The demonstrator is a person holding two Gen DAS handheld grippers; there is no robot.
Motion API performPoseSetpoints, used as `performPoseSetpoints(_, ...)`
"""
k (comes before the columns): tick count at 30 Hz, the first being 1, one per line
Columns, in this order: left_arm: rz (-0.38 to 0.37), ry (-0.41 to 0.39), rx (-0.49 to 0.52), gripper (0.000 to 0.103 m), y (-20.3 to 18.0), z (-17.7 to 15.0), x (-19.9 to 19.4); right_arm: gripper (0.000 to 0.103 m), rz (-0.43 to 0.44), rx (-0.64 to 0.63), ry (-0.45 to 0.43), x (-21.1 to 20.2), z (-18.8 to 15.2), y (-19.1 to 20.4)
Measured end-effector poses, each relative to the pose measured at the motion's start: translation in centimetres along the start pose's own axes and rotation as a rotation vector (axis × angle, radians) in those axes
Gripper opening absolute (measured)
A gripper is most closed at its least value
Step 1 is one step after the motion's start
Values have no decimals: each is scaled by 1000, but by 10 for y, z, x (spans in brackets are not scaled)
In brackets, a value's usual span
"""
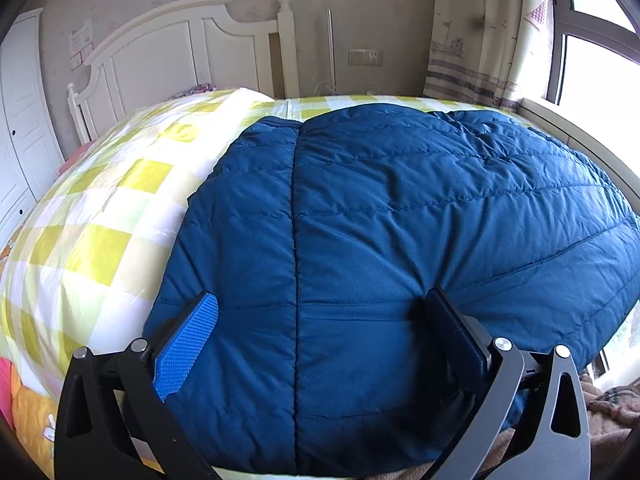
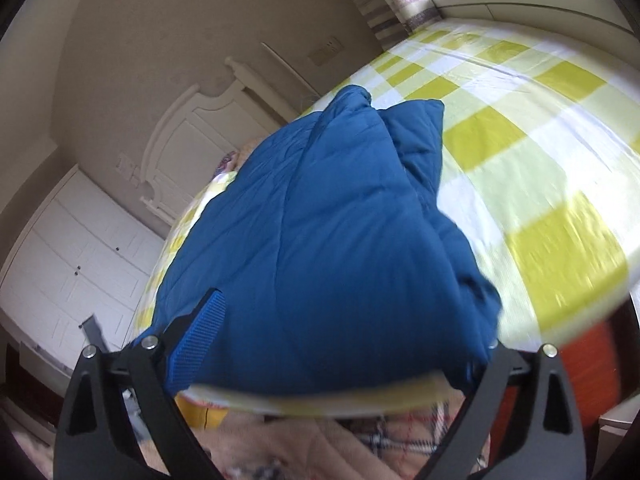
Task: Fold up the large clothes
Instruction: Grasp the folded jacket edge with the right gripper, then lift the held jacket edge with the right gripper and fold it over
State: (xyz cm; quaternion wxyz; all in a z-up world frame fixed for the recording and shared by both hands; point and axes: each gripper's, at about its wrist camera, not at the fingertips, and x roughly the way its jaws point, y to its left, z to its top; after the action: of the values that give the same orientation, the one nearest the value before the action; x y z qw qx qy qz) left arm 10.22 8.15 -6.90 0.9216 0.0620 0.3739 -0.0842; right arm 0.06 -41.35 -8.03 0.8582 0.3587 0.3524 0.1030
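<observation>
Two wide-spread grippers, left (image 1: 320, 320) and right (image 2: 344, 344), empty, over puffy quilted blue jacket (image 1: 400, 208).

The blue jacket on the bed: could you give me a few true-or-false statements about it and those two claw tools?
1. The jacket lies on a green-checked sheet. True.
2. The left gripper is clamped shut. False: its fingers stand wide apart over the jacket.
3. The jacket is red. False: it is blue.
4. A white headboard stands behind the bed. True.
5. The right gripper is open. True.
</observation>
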Motion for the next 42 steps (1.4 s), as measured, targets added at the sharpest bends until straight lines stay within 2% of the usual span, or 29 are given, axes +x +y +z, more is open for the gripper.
performPoseSetpoints(1,5,6,5,99,-2,5,-4,97,-32,20,-4,5,5,3)
performPoseSetpoints(4,-32,-86,51,99,-17,31,-35,96,-92,12,6,19,19,16)
performPoseSetpoints(5,-38,-120,82,99,-28,43,-44,88,-113,3,-13,21,21,19)
performPoseSetpoints(6,-53,-121,118,99,-41,57,-45,70,-140,-22,-38,21,22,24)
performPoseSetpoints(9,-107,-39,168,99,-71,96,-16,44,-114,-64,-127,8,18,29)
performPoseSetpoints(11,-52,5,172,99,-84,124,19,40,-92,-77,-162,-2,16,32)
performPoseSetpoints(13,-15,90,151,99,-90,150,63,38,-85,-112,-190,-9,15,41)
performPoseSetpoints(15,21,167,130,99,-91,160,96,37,-90,-147,-205,-12,17,53)
performPoseSetpoints(16,-6,219,113,92,-92,157,108,37,-91,-160,-211,-14,19,58)
performPoseSetpoints(18,-78,221,140,89,-97,144,103,37,-91,-191,-224,-18,22,71)
performPoseSetpoints(20,-44,150,218,89,-106,125,78,37,-95,-228,-244,-17,28,88)
performPoseSetpoints(22,-43,69,201,90,-98,108,43,37,-100,-278,-268,-18,30,108)
performPoseSetpoints(23,-68,30,168,91,-90,97,21,37,-100,-297,-277,-18,30,115)
performPoseSetpoints(25,-173,-1,149,97,-84,75,-8,37,-95,-371,-301,-20,31,144)
performPoseSetpoints(26,-211,20,193,97,-89,58,-14,37,-88,-414,-309,-18,31,162)
performPoseSetpoints(27,-225,67,257,97,-98,41,-12,37,-78,-457,-313,-15,31,181)
performPoseSetpoints(28,-217,82,323,97,-103,19,-13,37,-64,-507,-308,-11,29,201)
performPoseSetpoints(29,-224,53,337,97,-99,10,-20,37,-58,-557,-304,-5,28,219)
performPoseSetpoints(30,-282,61,327,97,-87,3,-29,37,-58,-645,-303,3,21,248)
performPoseSetpoints(31,-377,84,271,97,-64,2,-39,37,-50,-739,-294,14,11,276)
performPoseSetpoints(32,-419,66,209,97,-43,4,-49,37,-40,-824,-281,25,-1,301)
performPoseSetpoints(33,-427,18,127,97,-11,8,-63,37,-35,-909,-268,39,-15,323)
performPoseSetpoints(34,-375,-47,27,97,32,13,-80,37,-32,-987,-255,53,-29,342)
performPoseSetpoints(37,-138,-188,-191,97,131,19,-121,37,-47,-1252,-152,108,-94,390)
performPoseSetpoints(40,-43,-258,-292,97,183,16,-154,43,-135,-1573,90,190,-185,405)
performPoseSetpoints(41,-32,-268,-295,97,188,16,-158,55,-173,-1659,104,212,-212,400)
performPoseSetpoints(42,-32,-271,-290,97,190,16,-162,57,-224,-1723,54,222,-229,397)
